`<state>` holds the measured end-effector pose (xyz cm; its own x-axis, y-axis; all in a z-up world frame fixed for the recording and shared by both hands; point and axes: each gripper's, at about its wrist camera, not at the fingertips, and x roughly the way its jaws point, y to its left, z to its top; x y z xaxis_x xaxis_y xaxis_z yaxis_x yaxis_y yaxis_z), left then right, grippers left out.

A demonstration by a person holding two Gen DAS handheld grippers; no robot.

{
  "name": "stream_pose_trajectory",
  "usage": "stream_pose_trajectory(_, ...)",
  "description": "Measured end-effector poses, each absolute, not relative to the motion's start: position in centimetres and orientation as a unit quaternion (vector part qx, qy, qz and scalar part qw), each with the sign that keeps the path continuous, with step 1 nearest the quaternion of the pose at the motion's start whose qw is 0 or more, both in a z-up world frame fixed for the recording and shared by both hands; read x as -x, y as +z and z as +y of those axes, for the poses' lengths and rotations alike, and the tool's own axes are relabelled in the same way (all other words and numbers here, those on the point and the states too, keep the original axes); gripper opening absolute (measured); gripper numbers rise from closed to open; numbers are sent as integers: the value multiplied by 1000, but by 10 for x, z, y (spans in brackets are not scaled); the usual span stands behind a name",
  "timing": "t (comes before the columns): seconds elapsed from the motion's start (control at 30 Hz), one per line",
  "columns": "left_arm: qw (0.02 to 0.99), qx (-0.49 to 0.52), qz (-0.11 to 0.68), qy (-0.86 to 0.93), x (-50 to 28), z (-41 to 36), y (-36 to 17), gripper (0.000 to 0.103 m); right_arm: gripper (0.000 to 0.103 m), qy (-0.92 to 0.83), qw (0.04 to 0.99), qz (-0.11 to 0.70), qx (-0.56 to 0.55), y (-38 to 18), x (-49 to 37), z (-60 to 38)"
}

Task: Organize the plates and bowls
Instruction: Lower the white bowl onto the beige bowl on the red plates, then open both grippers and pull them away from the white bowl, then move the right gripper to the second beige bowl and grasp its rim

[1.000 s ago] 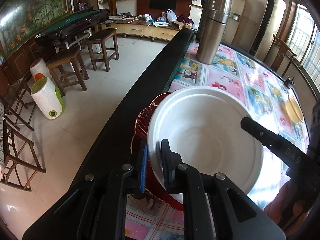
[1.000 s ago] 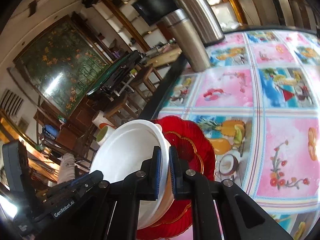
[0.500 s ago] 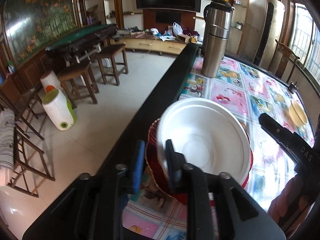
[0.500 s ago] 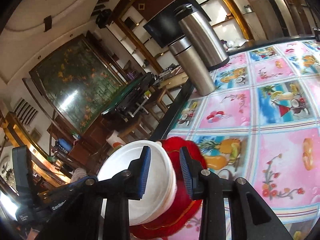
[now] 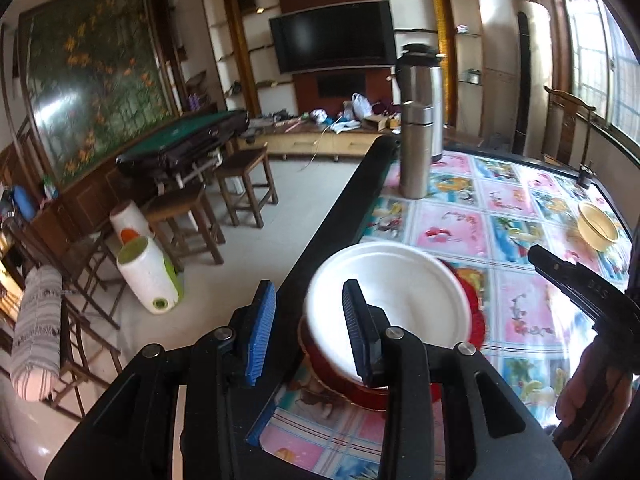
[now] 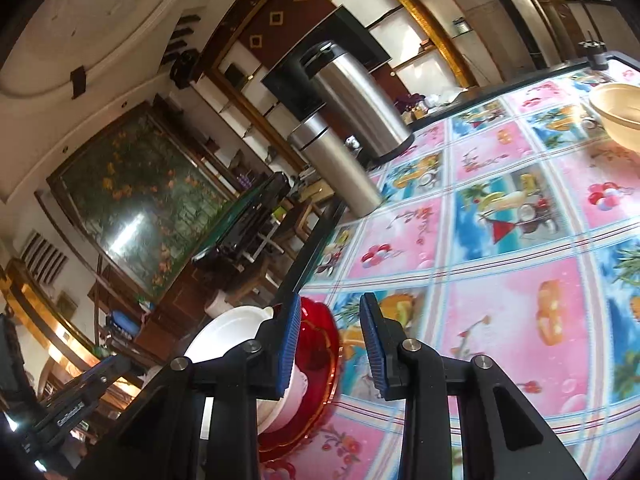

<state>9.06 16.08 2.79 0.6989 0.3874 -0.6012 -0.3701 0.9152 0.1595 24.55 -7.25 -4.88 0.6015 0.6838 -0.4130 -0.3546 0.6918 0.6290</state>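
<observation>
Looking along my left claw [image 5: 306,326], I find its blue pads apart, holding nothing; the white bowl [image 5: 394,304] sits in the red plate [image 5: 474,312] at the surface's near edge. It looks light, thin-walled, probably foam, so I'd pinch its rim gently. From my right claw [image 6: 329,342], also spread and empty, the same stack lies lower left; the cream bowl [image 6: 618,114], well apart, likely takes a rim grip too.
</observation>
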Motion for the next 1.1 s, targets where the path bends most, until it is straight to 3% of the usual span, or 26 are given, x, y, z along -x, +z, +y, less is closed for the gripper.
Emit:
stream_pose_trajectory(0.33,932,-46,308,188,-89,115,44,41,33,283,863,311,-278,-44,-243,-122)
stream_pose_trajectory(0.53,936,-64,300,172,-95,81,48,51,33,270,865,305,-292,-43,-244,-154)
stream_pose_trajectory(1.1,928,-69,362,51,-171,-35,15,57,39,187,886,272,-326,-37,-258,-266)
